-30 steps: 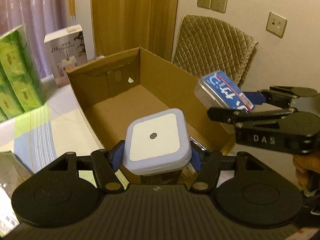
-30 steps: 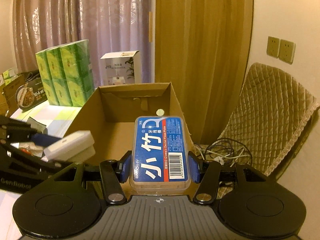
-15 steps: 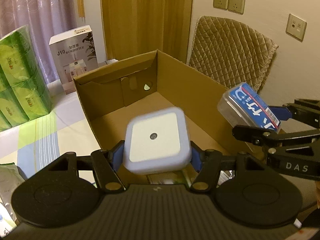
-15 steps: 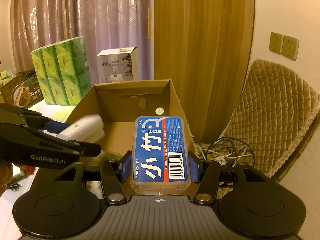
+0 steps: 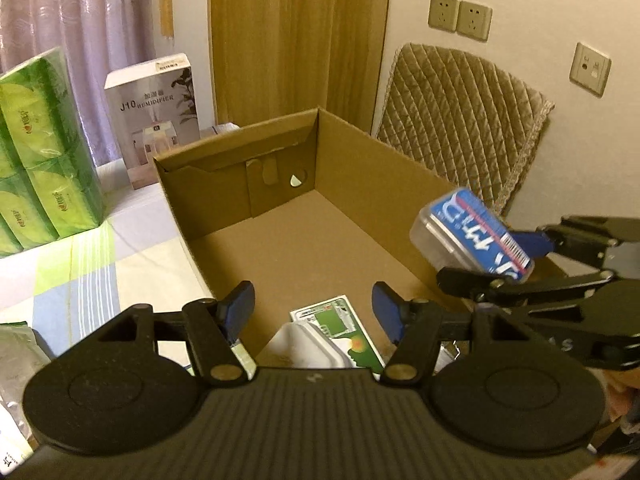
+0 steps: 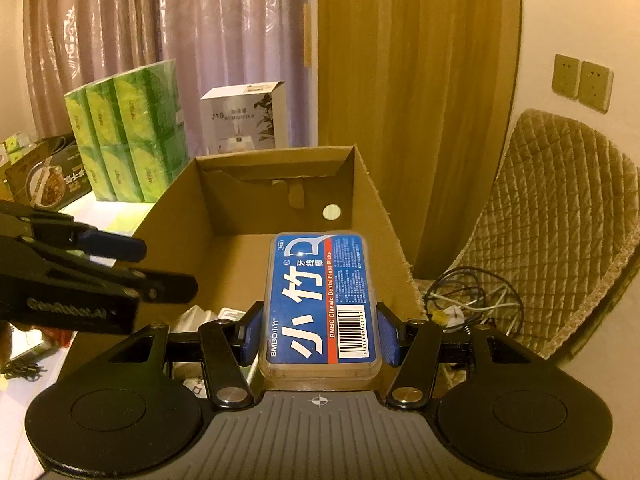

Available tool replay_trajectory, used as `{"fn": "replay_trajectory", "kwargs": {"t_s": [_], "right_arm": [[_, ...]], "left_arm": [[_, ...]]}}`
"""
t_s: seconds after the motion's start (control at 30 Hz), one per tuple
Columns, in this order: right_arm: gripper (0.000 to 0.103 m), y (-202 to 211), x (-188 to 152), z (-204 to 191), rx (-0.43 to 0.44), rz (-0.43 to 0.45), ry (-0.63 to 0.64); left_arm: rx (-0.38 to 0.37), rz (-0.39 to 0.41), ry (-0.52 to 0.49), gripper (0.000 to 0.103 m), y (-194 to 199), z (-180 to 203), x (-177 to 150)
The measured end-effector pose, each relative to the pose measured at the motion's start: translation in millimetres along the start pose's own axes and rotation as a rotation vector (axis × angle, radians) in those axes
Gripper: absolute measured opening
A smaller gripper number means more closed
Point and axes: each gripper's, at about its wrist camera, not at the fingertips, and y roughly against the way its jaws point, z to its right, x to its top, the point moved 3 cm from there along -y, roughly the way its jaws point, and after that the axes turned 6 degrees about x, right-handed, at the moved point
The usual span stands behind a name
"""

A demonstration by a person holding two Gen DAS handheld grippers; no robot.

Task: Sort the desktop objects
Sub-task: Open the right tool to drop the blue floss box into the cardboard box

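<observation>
An open cardboard box (image 5: 360, 168) stands before both grippers. My left gripper (image 5: 312, 304) hangs over its near end, open, with nothing between its blue pads. Below it, inside the box, lies a white square plug-in light (image 5: 308, 344) on a green and white card (image 5: 348, 332). My right gripper (image 6: 320, 330) is shut on a clear dental floss pick case with a blue label (image 6: 320, 300). In the left wrist view that case (image 5: 472, 232) hovers over the box's right wall, held by the right gripper (image 5: 488, 260). The left gripper (image 6: 160, 266) shows at the left of the right wrist view.
Green tissue packs (image 5: 40, 160) and a white humidifier carton (image 5: 156, 120) stand left of and behind the box on a striped cloth. A quilted chair back (image 5: 460, 120) is on the right, with tangled cables (image 6: 472, 300) beside the box. A food carton (image 6: 44, 180) lies far left.
The white square light has left my left gripper's jaws and now lies in the box beneath them. The right gripper keeps its hold on the floss case.
</observation>
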Motion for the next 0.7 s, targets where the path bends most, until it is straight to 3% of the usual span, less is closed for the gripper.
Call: {"fn": "replay_trajectory", "kwargs": {"t_s": [0.2,0.27,0.33,0.7], "right_arm": [[0.054,-1.9,-0.1,-4.1,0.016,0.008,0.0],[0.065,-0.5,-0.5,-4.7,0.022,0.018,0.0],[0.069,2.1,-0.9,-5.4,0.023,0.025,0.003],[0.077,37.0,-14.1,-16.8,0.018,0.051,-0.018]], "left_arm": [[-0.003,0.008,0.026,0.061,11.4,-6.9,-1.9],[0.002,0.007,0.035,0.061,16.8,-8.5,-3.5],[0.002,0.005,0.046,0.061,21.9,-11.5,-6.1],[0.028,-0.021,0.115,0.061,58.2,-30.0,-37.5]]}}
